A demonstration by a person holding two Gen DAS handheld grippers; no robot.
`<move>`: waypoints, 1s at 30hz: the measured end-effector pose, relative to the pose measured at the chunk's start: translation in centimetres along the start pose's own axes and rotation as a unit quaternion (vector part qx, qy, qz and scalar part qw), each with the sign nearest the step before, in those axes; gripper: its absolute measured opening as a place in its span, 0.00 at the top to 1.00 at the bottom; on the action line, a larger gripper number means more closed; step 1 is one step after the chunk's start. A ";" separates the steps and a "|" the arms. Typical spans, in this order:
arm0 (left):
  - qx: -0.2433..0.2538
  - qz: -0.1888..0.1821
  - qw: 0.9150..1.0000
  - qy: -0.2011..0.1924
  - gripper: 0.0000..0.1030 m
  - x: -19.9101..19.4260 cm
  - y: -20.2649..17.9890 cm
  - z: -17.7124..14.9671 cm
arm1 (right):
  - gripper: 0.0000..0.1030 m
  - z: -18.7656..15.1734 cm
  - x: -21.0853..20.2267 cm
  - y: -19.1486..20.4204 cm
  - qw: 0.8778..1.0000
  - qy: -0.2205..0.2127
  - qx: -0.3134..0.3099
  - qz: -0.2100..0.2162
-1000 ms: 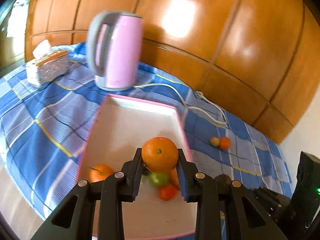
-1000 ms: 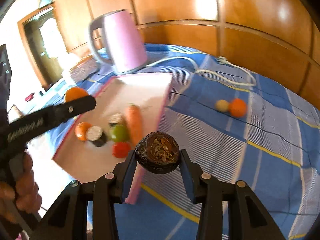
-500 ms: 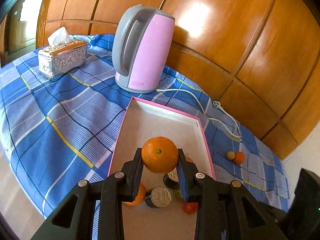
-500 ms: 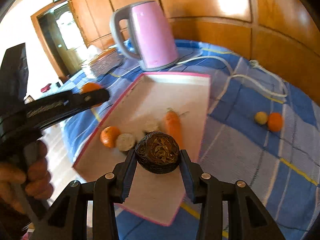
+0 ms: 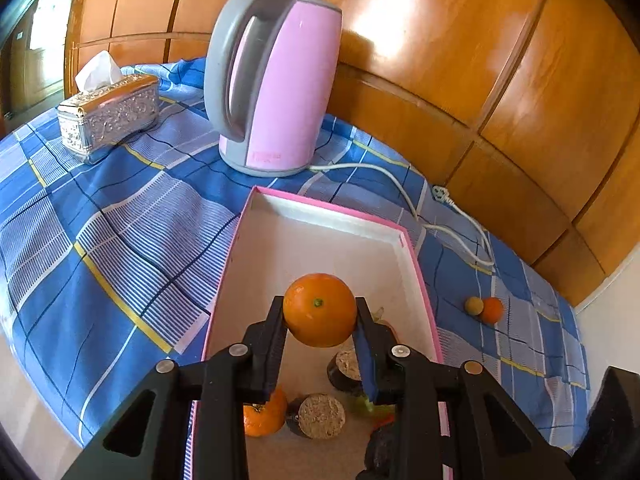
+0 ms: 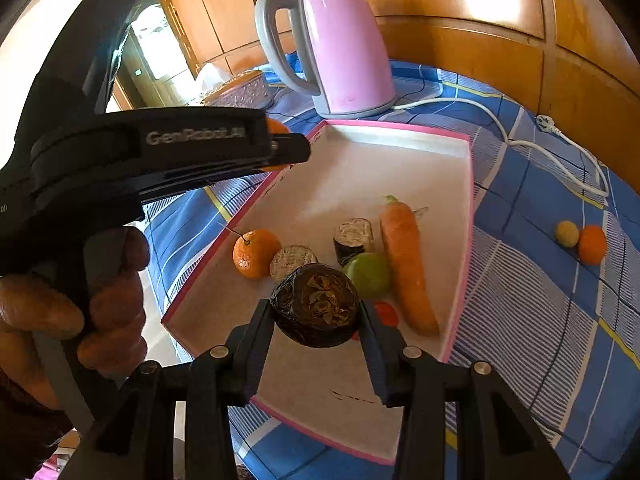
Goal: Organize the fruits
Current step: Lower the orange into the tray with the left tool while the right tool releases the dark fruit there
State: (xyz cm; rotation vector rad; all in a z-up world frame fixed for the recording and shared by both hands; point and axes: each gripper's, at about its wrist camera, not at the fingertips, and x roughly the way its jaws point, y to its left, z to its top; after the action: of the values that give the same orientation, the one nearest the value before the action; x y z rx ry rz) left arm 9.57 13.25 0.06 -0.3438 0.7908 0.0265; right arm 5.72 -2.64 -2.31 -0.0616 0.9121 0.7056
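Note:
My left gripper (image 5: 320, 320) is shut on an orange (image 5: 319, 309) and holds it above the pink-rimmed white tray (image 5: 320, 220). My right gripper (image 6: 318, 320) is shut on a dark round fruit (image 6: 316, 305) above the tray's near part (image 6: 320, 384). In the tray lie a small orange (image 6: 255, 253), two dark cut pieces (image 6: 292, 258) (image 6: 354, 236), a green fruit (image 6: 370, 274), a carrot (image 6: 406, 256) and a small red fruit (image 6: 386, 314). The left gripper also shows in the right wrist view (image 6: 280, 148), over the tray's left rim.
A pink kettle (image 5: 272, 80) stands behind the tray, its white cord (image 5: 400, 188) running right. A silver tissue box (image 5: 108, 112) sits far left. A small yellow fruit (image 5: 474, 305) and a small orange one (image 5: 492, 310) lie on the blue checked cloth at right.
Both grippers have moved left and back over the tray, each still holding its fruit. The left gripper now sits nearer the tray's left rim.

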 end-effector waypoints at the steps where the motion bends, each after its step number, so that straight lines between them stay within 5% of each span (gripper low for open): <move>1: -0.001 0.001 1.000 0.002 0.69 0.2 0.0 -0.1 | 0.58 0.0 0.1 0.1 1.000 0.001 0.000 0.000; 19: 0.008 0.025 1.000 0.016 0.69 1.0 -0.1 -1.6 | 0.57 -0.3 1.3 0.9 1.000 -0.004 -0.006 -0.015; 30: 0.021 0.025 0.999 -0.003 0.60 -0.4 -0.6 -1.2 | 0.55 -0.3 1.4 1.4 1.000 0.001 -0.008 -0.026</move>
State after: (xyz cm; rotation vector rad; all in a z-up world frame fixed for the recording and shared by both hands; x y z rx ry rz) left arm 8.53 12.35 -0.30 -0.2844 0.7919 0.0578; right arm 5.25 -0.94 -3.22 -0.1001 0.9044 0.6656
